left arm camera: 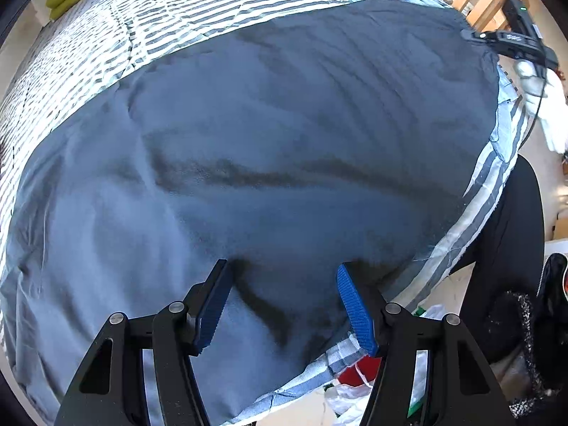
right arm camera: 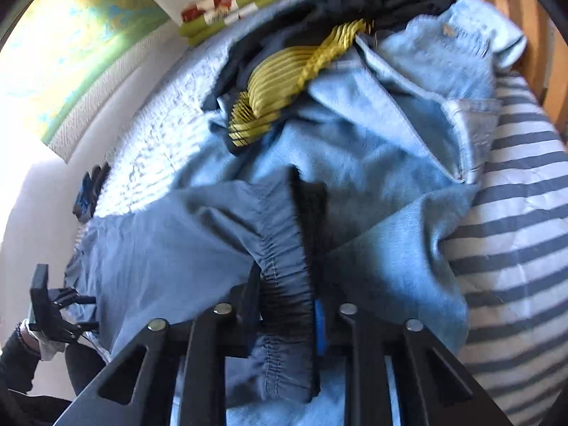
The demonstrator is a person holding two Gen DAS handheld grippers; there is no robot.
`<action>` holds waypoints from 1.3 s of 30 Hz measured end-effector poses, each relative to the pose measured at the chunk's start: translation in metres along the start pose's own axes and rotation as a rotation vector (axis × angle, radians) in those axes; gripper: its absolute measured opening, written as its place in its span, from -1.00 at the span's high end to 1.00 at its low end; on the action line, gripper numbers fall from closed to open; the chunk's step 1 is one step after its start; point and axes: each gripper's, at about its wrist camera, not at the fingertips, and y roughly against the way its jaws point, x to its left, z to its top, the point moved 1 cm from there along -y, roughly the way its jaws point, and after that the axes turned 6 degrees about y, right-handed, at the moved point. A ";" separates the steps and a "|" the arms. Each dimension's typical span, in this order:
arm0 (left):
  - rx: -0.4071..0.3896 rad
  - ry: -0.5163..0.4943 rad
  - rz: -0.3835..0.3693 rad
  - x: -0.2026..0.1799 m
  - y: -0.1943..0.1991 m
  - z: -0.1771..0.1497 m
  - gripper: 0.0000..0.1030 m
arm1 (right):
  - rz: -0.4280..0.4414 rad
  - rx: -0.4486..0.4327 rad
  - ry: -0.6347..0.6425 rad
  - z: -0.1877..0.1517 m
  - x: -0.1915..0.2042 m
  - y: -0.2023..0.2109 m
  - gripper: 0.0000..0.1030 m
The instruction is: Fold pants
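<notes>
Here the bed [left arm camera: 88, 56], under a blue-and-white striped cover, fills both views. Across it the pants [left arm camera: 269, 163], slate blue, lie spread wide and mostly flat with shallow creases, reaching the bed's near edge. Only the left wrist view shows this broad flat stretch. Only the right wrist view shows the gathered elastic waistband [right arm camera: 284, 266] of the pants, bunched and lifted off the cover.

Beyond, the right wrist view takes in a heap of light denim clothes [right arm camera: 419, 106] with a yellow-striped dark garment [right arm camera: 280, 81] lying on top; the left wrist view catches just a sliver of that heap at the far edge. Folded green and red bedding [right arm camera: 245, 3] sits by the wall.

The left claw [left arm camera: 282, 305] hangs over the pants with its blue pads wide apart, gripping nothing. The right claw [right arm camera: 284, 305] is closed tight on the waistband, the fabric pinched between its fingers.
</notes>
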 end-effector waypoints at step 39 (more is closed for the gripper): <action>-0.386 0.462 -0.015 0.199 0.119 -0.129 -0.25 | 0.087 0.020 0.130 0.066 0.315 0.039 0.81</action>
